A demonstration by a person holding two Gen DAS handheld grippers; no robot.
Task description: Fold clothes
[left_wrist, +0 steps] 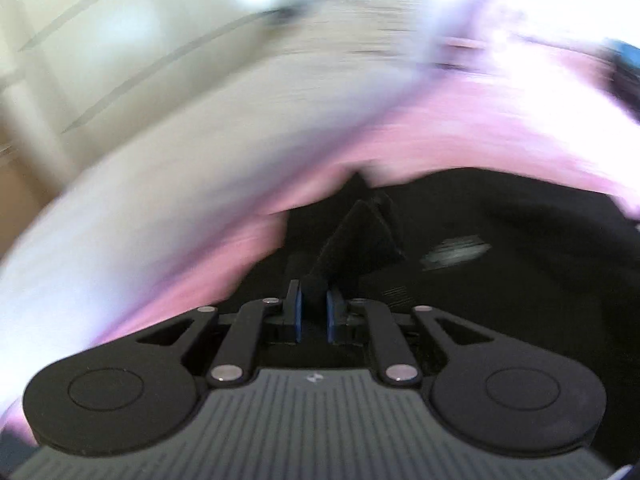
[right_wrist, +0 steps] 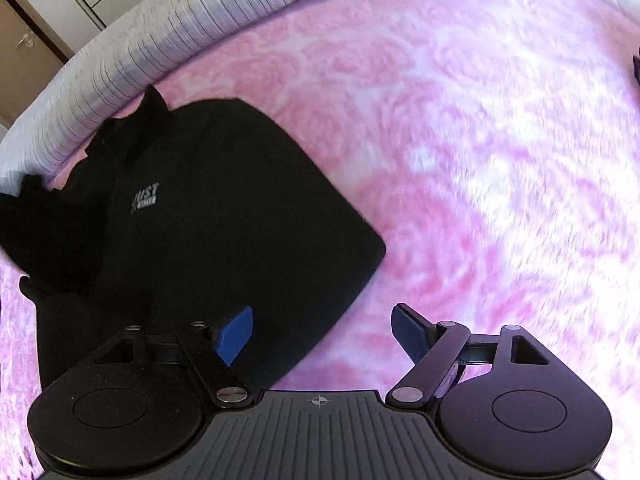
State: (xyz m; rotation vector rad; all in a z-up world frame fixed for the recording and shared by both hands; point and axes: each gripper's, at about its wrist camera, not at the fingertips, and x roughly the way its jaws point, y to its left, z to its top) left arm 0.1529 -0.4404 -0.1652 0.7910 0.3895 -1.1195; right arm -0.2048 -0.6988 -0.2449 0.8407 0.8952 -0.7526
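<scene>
The jaws of the left gripper [left_wrist: 313, 307] are clenched on a fold of the black garment [left_wrist: 500, 248]; a peak of dark cloth rises from between the blue pads [left_wrist: 297, 312] and stands up in front of them. The jaws of the right gripper [right_wrist: 322, 330] are released and stand wide, with nothing between them; one blue pad [right_wrist: 236, 334] hangs over the lower edge of the garment [right_wrist: 224, 216], the other over the pink blanket [right_wrist: 460, 140].

The garment lies spread on the blanket, which covers a bed. In the right wrist view it fills the left part of the picture, its collar toward a striped white cover [right_wrist: 160, 44] along the far edge of the bed. A small white logo [right_wrist: 145, 198] shows on its chest, and one sleeve [right_wrist: 36, 216] lies bunched at the far left. Its right-hand side is a straight edge ending in a rounded corner.

The left wrist view is heavily blurred; only the pink blanket [left_wrist: 460, 128], pale bedding and pale wall panels [left_wrist: 100, 20] can be made out beyond the cloth.
</scene>
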